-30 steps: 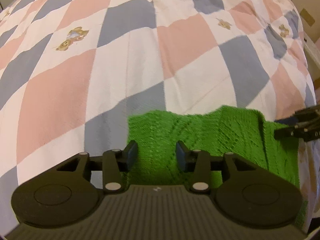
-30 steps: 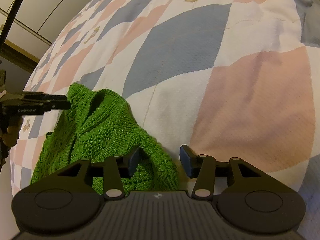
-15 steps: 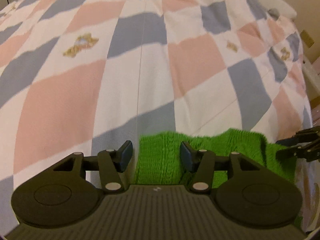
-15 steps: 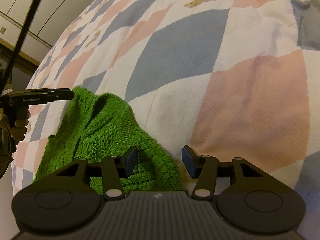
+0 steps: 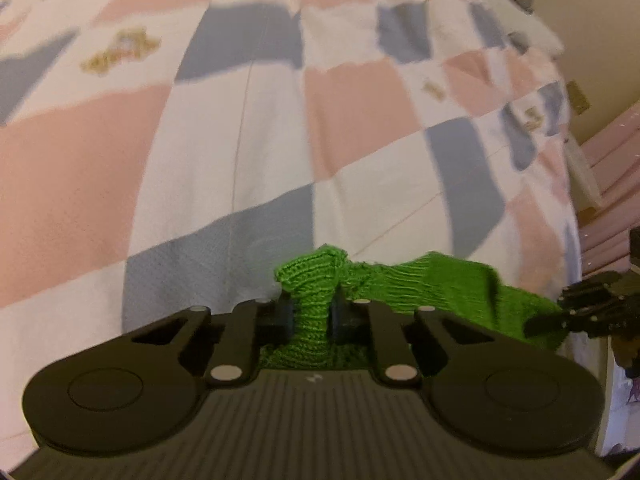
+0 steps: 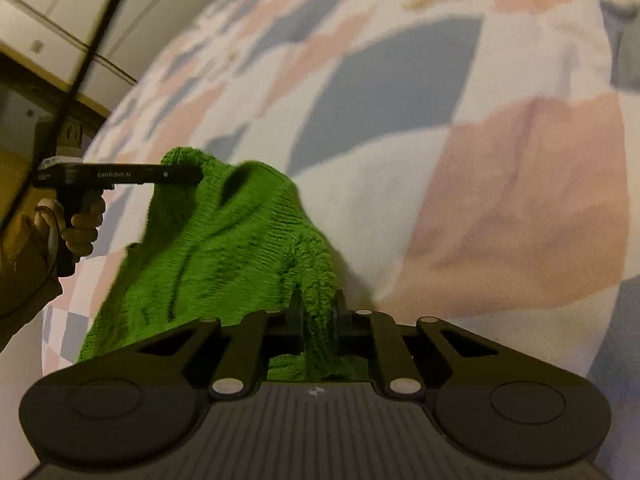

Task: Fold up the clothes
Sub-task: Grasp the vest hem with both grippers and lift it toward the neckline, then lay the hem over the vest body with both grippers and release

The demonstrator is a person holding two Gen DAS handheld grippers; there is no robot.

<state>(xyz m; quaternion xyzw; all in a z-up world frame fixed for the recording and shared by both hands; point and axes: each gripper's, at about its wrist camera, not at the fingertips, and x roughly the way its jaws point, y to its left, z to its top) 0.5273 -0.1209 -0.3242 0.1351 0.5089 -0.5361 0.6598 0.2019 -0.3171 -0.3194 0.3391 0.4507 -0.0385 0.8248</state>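
Left wrist view: both grippers, left gripper [image 5: 310, 314] and right gripper [image 6: 318, 320], pinch green sweater [image 6: 224, 248].

A bed under a pink, grey and white checked quilt [image 5: 240, 140] fills the room, pale cupboard panels [image 6: 80, 8] beyond it.

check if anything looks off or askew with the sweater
Nothing stands out. The sweater hangs bunched between the left hand-held gripper and right hand-held gripper, both shut on its edge, above the quilt.
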